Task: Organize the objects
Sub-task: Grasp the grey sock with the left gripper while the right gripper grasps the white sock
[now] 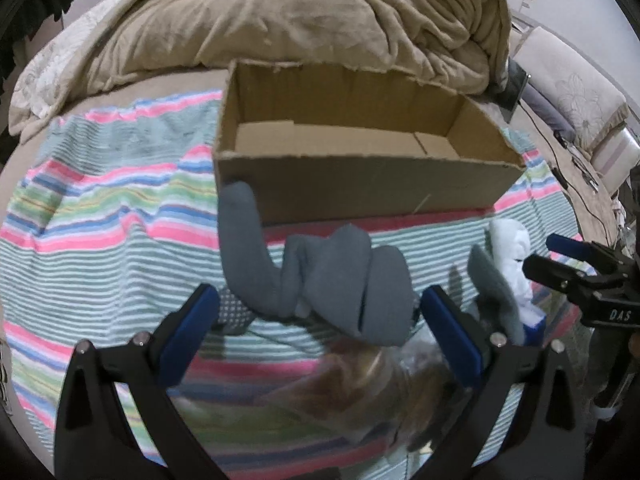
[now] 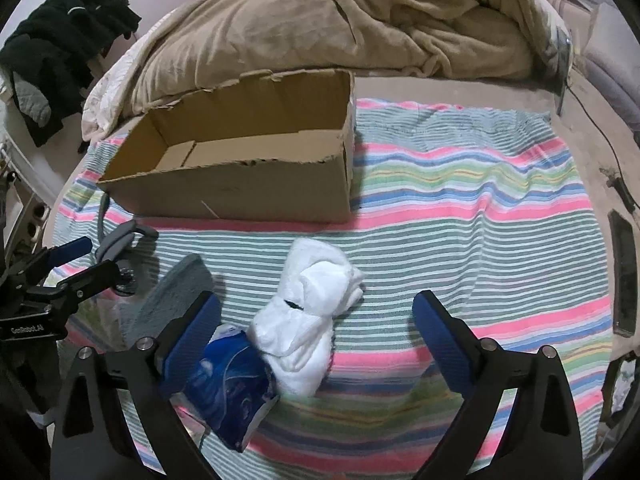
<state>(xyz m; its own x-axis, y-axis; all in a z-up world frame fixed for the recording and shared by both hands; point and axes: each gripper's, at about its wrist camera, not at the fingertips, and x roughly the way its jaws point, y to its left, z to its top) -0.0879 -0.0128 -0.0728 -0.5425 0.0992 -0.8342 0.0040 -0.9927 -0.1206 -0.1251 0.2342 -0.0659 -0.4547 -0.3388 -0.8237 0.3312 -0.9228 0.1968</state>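
Note:
An open cardboard box [image 1: 360, 184] [image 2: 248, 184], with nothing inside, stands on a striped towel [image 1: 112, 200] [image 2: 460, 208] on the bed. My left gripper [image 1: 320, 304] is open, its jaws on either side of a grey sock [image 1: 340, 280] lying in front of the box. A clear bag with brown contents [image 1: 380, 384] lies under it. My right gripper [image 2: 316, 312] is open around a rolled white sock [image 2: 308, 312]. A blue packet [image 2: 232, 388] lies beside its left finger. A grey-green cloth [image 2: 172, 296] [image 1: 492, 288] lies between the two grippers.
A rumpled tan duvet [image 1: 280, 16] [image 2: 340, 20] is heaped behind the box. Dark clothes [image 2: 60, 52] hang at the far left. A cable [image 2: 600, 132] and a dark flat device [image 2: 624, 272] lie along the bed's right edge. Pillows [image 1: 576, 92] sit at the right.

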